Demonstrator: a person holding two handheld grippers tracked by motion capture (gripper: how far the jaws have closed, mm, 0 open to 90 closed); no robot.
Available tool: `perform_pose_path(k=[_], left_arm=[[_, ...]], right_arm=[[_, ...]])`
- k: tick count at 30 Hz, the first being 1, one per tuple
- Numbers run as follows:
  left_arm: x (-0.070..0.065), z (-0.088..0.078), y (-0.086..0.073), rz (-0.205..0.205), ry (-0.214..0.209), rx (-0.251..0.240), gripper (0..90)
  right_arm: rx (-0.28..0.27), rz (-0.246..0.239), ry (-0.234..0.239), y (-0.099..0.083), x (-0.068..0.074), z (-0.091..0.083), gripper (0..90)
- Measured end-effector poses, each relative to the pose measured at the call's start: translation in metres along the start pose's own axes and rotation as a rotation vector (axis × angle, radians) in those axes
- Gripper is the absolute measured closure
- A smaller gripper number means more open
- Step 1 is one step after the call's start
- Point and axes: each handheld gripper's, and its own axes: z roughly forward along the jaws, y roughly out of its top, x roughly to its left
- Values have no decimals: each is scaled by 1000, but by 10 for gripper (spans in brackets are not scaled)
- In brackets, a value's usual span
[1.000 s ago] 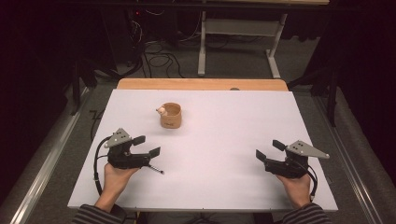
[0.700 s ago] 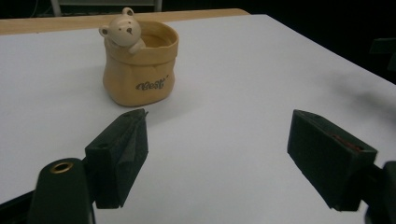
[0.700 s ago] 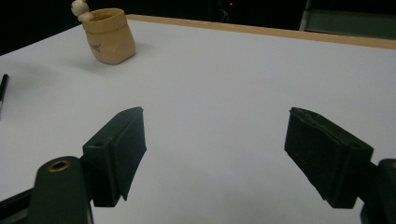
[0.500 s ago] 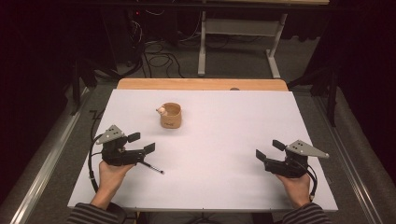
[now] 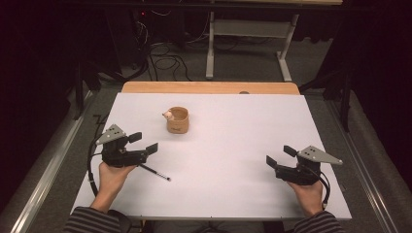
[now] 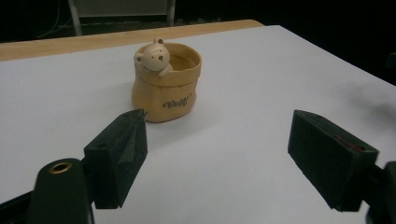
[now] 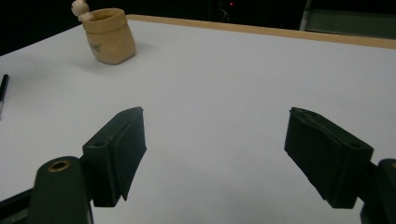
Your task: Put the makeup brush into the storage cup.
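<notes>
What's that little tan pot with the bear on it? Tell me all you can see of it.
The pot is a small tan holder shaped like a slouchy sack, seemingly ceramic, with dark script lettering on its front. A pale bear figure peeks over its rim. It stands upright on the white table, toward the far side, open-topped, its inside not visible. Nothing touches it.

Dim surroundings, evenly lit table (image 5: 233, 170), soft focus.

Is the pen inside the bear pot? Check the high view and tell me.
No: the pen lies flat on the white table beside the left gripper, well apart from the bear pot.
</notes>
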Motion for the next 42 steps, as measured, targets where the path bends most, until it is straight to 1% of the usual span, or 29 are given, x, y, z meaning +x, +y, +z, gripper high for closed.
perform_pose_path(k=[6, 15, 18, 21, 23, 27, 30, 33, 35, 37, 38, 42], left_arm=[[0, 3, 9, 3, 5, -15, 202], [0, 12, 14, -4, 5, -16, 204], [-1, 16, 16, 1, -1, -14, 204], [-2, 21, 18, 7, -10, -3, 204], [-3, 27, 21, 12, -21, 2, 209], [-4, 33, 25, 13, -26, 0, 224], [-6, 38, 27, 8, -29, -13, 226], [-6, 39, 27, 9, -28, -10, 222], [-6, 39, 27, 25, -18, -13, 208], [-6, 40, 26, 25, -27, -2, 197], [-6, 39, 26, 32, -24, -1, 190], [-6, 38, 27, 37, -25, -6, 173]], right_arm=[[1, -1, 3, 0, 0, 0, 216], [3, -1, 6, 0, 0, 0, 215], [3, -2, 8, 0, 0, 0, 216], [5, -2, 9, 0, 0, 1, 216], [5, -1, 10, 0, 0, 1, 216], [8, 3, 10, 0, 0, 1, 216], [11, 4, 12, 0, 0, 1, 216], [12, 4, 12, 0, -1, 1, 216], [11, 6, 11, 0, -1, 1, 216], [10, 6, 12, 0, -1, 1, 215], [10, 7, 12, 0, -1, 1, 215], [11, 12, 13, 0, -1, 2, 215]])
